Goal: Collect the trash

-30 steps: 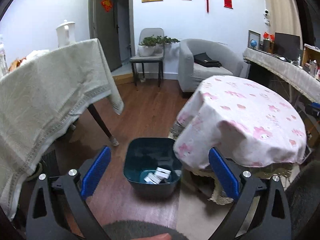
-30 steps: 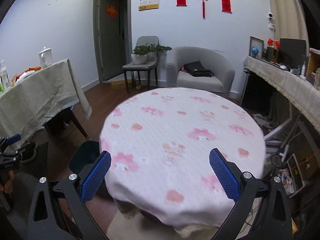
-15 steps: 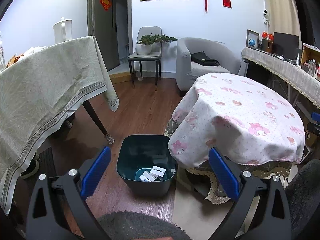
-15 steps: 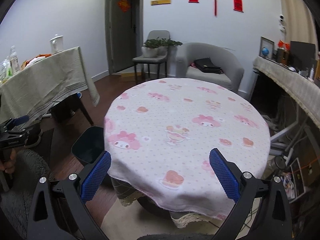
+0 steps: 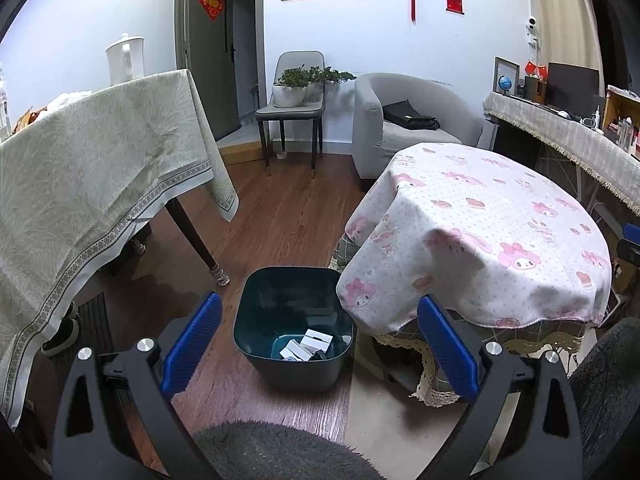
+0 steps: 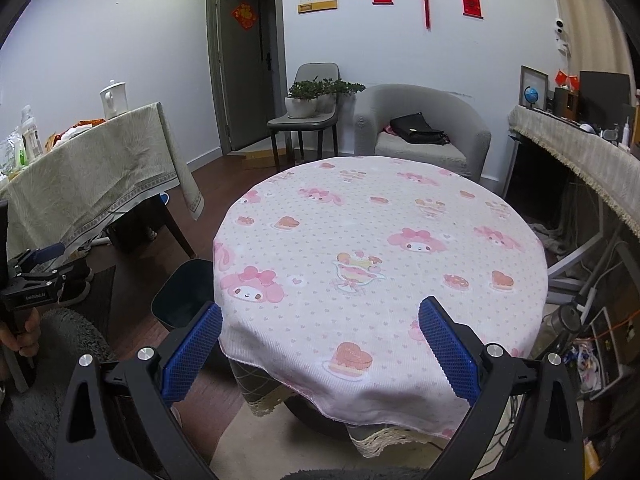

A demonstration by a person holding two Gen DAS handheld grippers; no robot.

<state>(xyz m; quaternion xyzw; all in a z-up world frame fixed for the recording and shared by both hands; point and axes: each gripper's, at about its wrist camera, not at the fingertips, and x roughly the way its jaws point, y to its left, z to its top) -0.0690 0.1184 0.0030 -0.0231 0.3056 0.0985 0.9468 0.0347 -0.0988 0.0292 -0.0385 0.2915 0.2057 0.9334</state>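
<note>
A dark teal trash bin point(image 5: 294, 328) stands on the wood floor by the round table, with several white boxes point(image 5: 308, 346) lying at its bottom. My left gripper point(image 5: 316, 344) is open and empty, held above and in front of the bin. My right gripper point(image 6: 320, 350) is open and empty, over the near edge of the round table point(image 6: 380, 248) with its pink cartoon cloth. The bin's rim point(image 6: 182, 294) shows to the table's left in the right wrist view. The left gripper point(image 6: 34, 270) also shows there at the far left, in a hand.
A table with a beige cloth point(image 5: 88, 168) stands at the left, its leg point(image 5: 200, 246) near the bin. A chair with potted plants point(image 5: 296, 100), a grey armchair point(image 5: 404, 128) and a long side counter point(image 5: 568, 140) line the back and right. A grey fuzzy rug point(image 5: 276, 452) lies below.
Both grippers have pulled back and risen. The bin and round table sit farther off and more of the floor shows. Both stay open.
</note>
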